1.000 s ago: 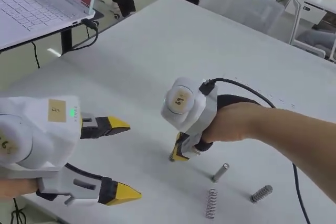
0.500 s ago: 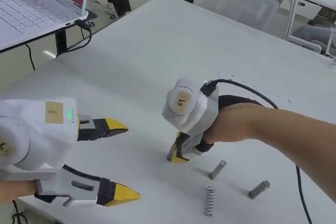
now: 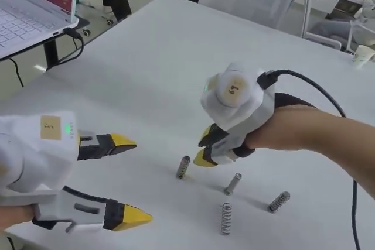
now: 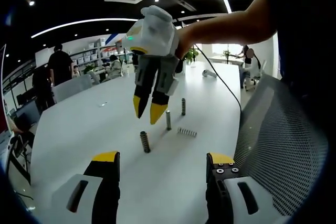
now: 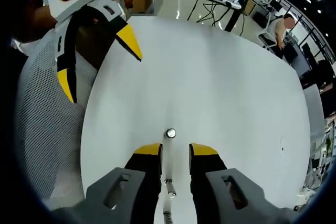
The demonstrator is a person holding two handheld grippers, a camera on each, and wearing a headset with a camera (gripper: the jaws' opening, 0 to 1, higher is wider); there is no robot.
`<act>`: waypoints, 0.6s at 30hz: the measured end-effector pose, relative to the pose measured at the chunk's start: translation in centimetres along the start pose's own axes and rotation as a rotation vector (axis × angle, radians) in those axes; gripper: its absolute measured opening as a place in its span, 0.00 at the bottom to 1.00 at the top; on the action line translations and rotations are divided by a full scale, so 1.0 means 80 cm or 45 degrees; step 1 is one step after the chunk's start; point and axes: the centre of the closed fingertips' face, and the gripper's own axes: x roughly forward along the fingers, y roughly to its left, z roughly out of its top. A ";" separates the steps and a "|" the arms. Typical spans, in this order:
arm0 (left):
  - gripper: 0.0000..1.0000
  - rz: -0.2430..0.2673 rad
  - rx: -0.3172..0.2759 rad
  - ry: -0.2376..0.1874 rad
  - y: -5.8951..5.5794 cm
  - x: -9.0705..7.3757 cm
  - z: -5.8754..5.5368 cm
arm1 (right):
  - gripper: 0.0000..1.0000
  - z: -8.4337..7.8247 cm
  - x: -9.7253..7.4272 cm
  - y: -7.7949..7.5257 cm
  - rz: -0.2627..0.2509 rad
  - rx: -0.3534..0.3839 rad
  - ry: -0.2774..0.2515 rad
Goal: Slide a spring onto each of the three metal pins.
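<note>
A metal pin with a spring on it [image 3: 183,167] stands upright on the white table [image 3: 164,68]. My right gripper [image 3: 204,147] hovers just above and to the right of it, jaws slightly apart and holding nothing. From the right gripper [image 5: 175,150] I look down on that pin's top [image 5: 170,133], just ahead of the fingertips. A bare pin [image 3: 232,184] stands further right. A loose spring [image 3: 225,218] lies near the front edge. Another sprung pin [image 3: 279,201] stands at the right. My left gripper [image 3: 130,180] waits wide open at the lower left, facing the sprung pin [image 4: 145,141] and the right gripper [image 4: 147,111].
An open laptop [image 3: 29,10] sits on a stand at the far left, with a cable [image 3: 76,42] hanging beside it. The right gripper's black cable [image 3: 310,86] trails over the table. Chairs and desks stand beyond the far edge.
My right gripper has let go of the sprung pin and lifted up to the right, its jaws now apart. The pin stays standing. The head view has shifted; the left gripper has held still.
</note>
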 end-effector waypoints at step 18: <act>0.62 -0.064 0.018 0.007 -0.018 0.016 0.017 | 0.17 -0.057 -0.054 0.055 -0.084 0.298 -0.153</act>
